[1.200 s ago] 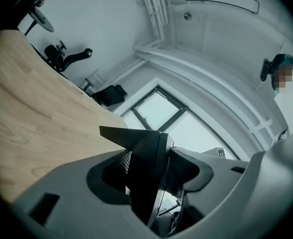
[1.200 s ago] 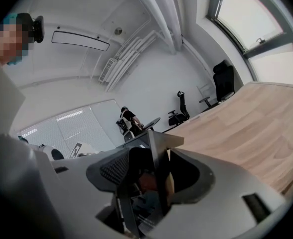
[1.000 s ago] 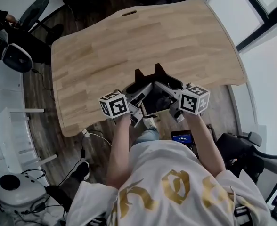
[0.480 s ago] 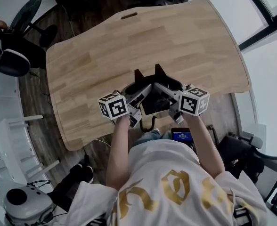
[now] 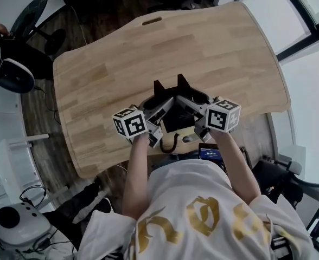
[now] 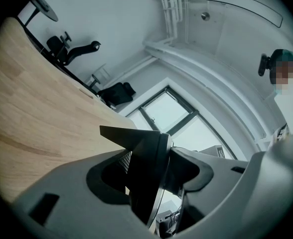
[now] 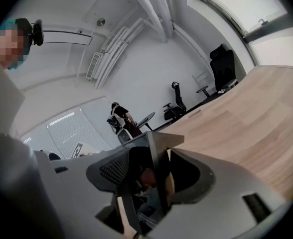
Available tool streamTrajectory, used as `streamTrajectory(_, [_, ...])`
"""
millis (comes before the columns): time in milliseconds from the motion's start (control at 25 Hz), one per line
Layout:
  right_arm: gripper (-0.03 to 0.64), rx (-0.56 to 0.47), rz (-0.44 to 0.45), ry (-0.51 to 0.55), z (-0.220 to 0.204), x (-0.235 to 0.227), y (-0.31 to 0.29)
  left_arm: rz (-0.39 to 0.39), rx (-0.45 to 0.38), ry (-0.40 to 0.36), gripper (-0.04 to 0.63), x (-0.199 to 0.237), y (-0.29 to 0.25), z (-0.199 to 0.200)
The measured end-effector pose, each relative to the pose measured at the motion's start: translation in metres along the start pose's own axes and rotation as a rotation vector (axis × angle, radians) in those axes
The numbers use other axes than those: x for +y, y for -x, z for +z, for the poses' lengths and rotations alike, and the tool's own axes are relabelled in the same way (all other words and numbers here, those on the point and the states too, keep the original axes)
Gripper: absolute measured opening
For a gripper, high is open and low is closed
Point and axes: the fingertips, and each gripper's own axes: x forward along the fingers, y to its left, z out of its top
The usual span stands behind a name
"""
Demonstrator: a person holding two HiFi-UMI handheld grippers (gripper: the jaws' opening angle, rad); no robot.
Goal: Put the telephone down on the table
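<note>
A black telephone (image 5: 178, 119) hangs between my two grippers above the near edge of the wooden table (image 5: 148, 53). Its dark cord (image 5: 173, 142) curls down toward me. My left gripper (image 5: 162, 99) clamps the telephone's left side, my right gripper (image 5: 191, 97) its right side. In the left gripper view the black telephone (image 6: 144, 168) fills the gap between the grey jaws of the left gripper (image 6: 146, 173), with the table (image 6: 32, 108) stretching away at left. The right gripper view shows the right gripper (image 7: 146, 178) shut on the same black body, the table (image 7: 256, 118) at right.
A cable slot (image 5: 151, 20) sits at the table's far edge. A small device with a blue screen (image 5: 209, 154) hangs at the person's waist. Office chairs (image 5: 10, 72) stand left of the table, a white round machine (image 5: 10, 221) sits on the floor at lower left, and windows (image 5: 289, 10) line the right.
Both grippers and the telephone have come forward and slightly down, from beyond the table's near edge to over it. The cord now hangs across that edge. Both grips are unchanged.
</note>
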Motion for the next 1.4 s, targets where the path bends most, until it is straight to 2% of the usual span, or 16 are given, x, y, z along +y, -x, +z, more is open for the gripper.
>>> streamTrajectory(680, [0.242, 0.051, 0.007, -0.041, 0.014, -0.029, -0.055, 0.030, 0.001, 0.042, 0.230, 0.052, -0.011, 0.032])
streamTrajectory(1400, [0.242, 0.110, -0.009, -0.086, 0.001, -0.067, -0.079, 0.053, 0.030, 0.115, 0.232, 0.094, -0.029, 0.025])
